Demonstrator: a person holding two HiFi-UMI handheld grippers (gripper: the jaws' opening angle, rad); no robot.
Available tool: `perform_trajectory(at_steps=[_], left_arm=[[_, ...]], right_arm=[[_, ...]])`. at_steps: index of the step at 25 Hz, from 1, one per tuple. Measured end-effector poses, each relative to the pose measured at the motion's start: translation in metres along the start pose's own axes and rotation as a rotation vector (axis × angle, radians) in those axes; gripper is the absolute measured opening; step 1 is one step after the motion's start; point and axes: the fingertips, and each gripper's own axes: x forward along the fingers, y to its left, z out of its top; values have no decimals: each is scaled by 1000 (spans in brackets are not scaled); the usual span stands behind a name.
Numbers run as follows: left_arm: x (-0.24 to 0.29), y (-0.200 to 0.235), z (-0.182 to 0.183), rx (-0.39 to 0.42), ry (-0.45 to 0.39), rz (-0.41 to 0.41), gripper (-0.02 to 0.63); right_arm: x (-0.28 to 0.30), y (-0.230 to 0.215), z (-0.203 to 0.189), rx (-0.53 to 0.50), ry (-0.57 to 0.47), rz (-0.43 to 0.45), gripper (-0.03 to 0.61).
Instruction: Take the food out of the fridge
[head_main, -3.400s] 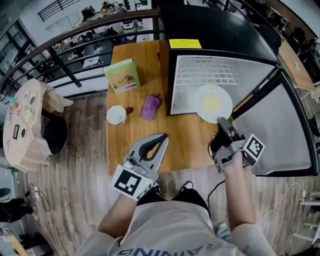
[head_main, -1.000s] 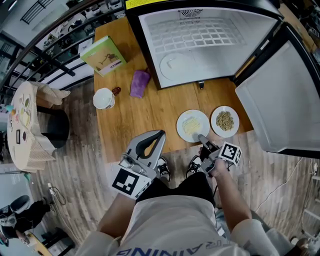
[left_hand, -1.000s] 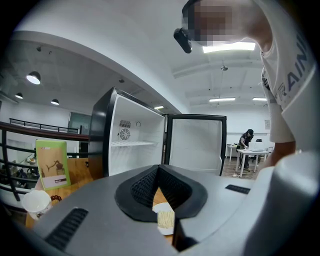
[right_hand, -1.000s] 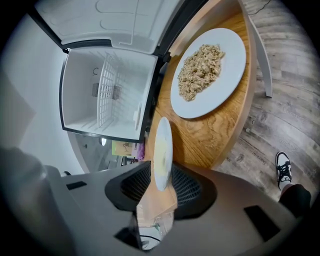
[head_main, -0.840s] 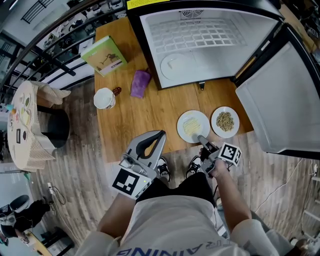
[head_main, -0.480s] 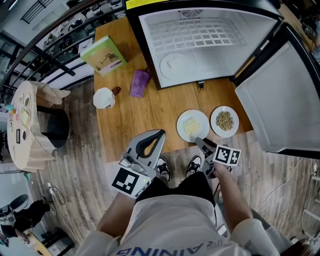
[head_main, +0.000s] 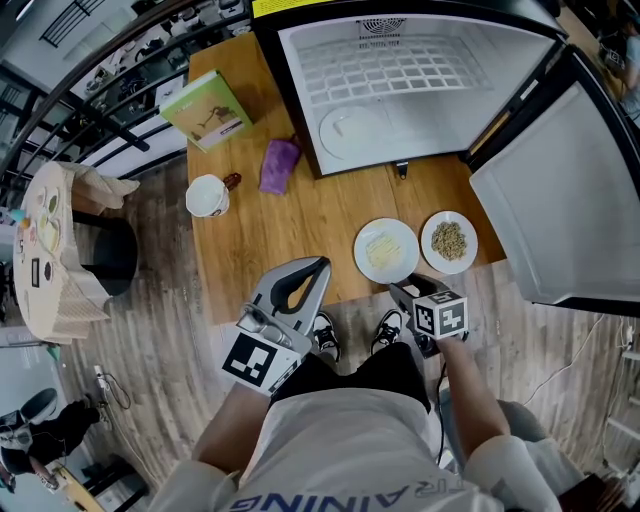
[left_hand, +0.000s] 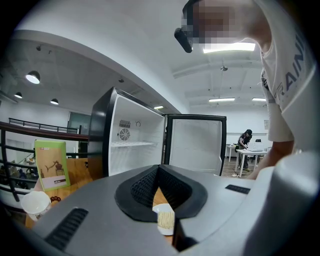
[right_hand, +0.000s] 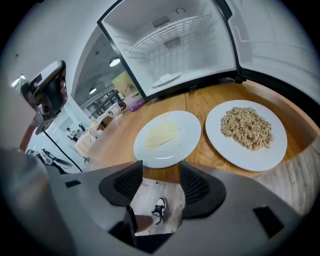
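1. The yellow label (head_main: 330, 5) on the black fridge (head_main: 420, 70) is too small to read; the person's pale shirt (head_main: 330, 450) shows "AINING".
2. The right gripper (head_main: 400, 292) has just been opening: its jaws are wide apart and empty, beside the wooden table (head_main: 290, 230) edge.
3. The left gripper (head_main: 318, 265) has its jaws together and holds nothing.
4. The white plate of pale yellow food (head_main: 386, 250) and the white plate of brown grainy food (head_main: 449, 241) sit on the table, outside the fridge.

We see a wooden tabletop (head_main: 300, 235) running from the upper left to the middle right of the head view. An open black fridge (head_main: 430, 110) stands on its far part, filling the top of the frame. In the upper left a green carton (head_main: 207, 110) stands upright. Below it sits a white cup (head_main: 206, 196) with a small brown thing (head_main: 232, 182) just beside it, and a purple pouch (head_main: 280, 166) lies near the fridge. At the near edge, centre right, a plate of pale food (head_main: 386, 251) and a plate of brown grains (head_main: 449, 241) sit side by side, not touching.
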Motion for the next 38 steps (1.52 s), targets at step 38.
perform_trajectory(at_steps=[38], left_arm=[[0, 9, 63, 55, -122, -57, 7]], right_arm=[[-221, 100, 218, -263, -762, -134, 25]])
